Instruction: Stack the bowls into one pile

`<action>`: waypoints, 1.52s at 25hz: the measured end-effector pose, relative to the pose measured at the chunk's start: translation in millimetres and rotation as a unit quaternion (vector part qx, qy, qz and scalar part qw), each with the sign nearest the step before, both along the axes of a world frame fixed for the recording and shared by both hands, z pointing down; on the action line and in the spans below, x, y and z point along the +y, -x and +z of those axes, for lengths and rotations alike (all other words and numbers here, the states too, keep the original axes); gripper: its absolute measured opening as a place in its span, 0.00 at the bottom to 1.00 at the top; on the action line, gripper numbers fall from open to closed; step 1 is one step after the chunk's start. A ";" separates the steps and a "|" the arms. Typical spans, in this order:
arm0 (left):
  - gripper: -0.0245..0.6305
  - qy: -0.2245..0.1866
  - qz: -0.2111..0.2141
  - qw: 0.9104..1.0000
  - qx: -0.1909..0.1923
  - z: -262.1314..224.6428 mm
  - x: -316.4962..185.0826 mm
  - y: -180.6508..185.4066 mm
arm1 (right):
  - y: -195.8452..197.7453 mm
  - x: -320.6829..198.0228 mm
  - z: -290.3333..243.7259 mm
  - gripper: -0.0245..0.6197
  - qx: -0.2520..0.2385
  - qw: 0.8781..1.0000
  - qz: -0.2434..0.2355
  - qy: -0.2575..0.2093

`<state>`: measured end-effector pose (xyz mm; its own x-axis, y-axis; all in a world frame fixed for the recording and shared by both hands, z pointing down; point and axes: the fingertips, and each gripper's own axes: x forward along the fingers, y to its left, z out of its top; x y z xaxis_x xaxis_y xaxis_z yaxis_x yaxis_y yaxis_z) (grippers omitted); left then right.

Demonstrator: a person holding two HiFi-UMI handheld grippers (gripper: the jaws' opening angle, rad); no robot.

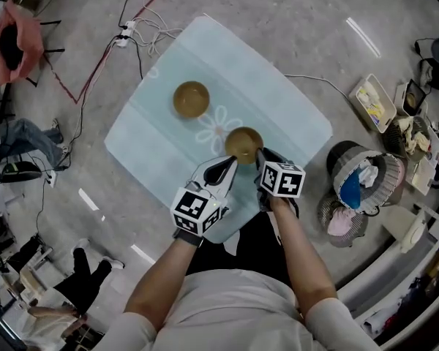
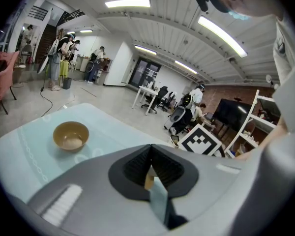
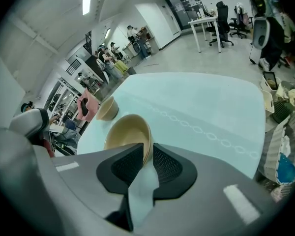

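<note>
On the counter (image 1: 278, 101) before me, my right tongs (image 1: 260, 154) are clamped on the rim of the near bowl (image 1: 244, 143), whose mouth faces up. The far bowl (image 1: 191, 99) sits well apart, also mouth up. My left tongs (image 1: 229, 163) are pressed together just beside the near bowl. The right gripper view shows both bowls. The left gripper view shows the far bowl and only a tan sliver at the tips.

Ceiling strips (image 2: 128, 3) give bright, even light (slight glare) with soft shadows and fisheye-bent edges.
</note>
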<state>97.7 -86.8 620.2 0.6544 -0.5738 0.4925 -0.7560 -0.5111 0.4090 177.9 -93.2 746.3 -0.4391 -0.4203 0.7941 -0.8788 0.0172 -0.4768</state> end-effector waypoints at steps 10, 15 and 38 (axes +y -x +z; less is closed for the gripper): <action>0.05 0.005 -0.024 1.000 -0.011 0.0 -4.2 3.1 | -2.1 -5.2 8.6 0.09 -0.034 0.999 0.014 0.040; 0.05 -0.003 -0.036 0.999 -0.013 -11.5 -5.3 6.5 | -2.5 -6.4 5.4 0.09 -0.052 0.997 0.020 0.050; 0.05 -0.064 -0.054 0.997 0.004 -74.2 -25.1 76.1 | 64.7 -68.0 -83.3 0.08 -0.067 0.998 0.009 -0.012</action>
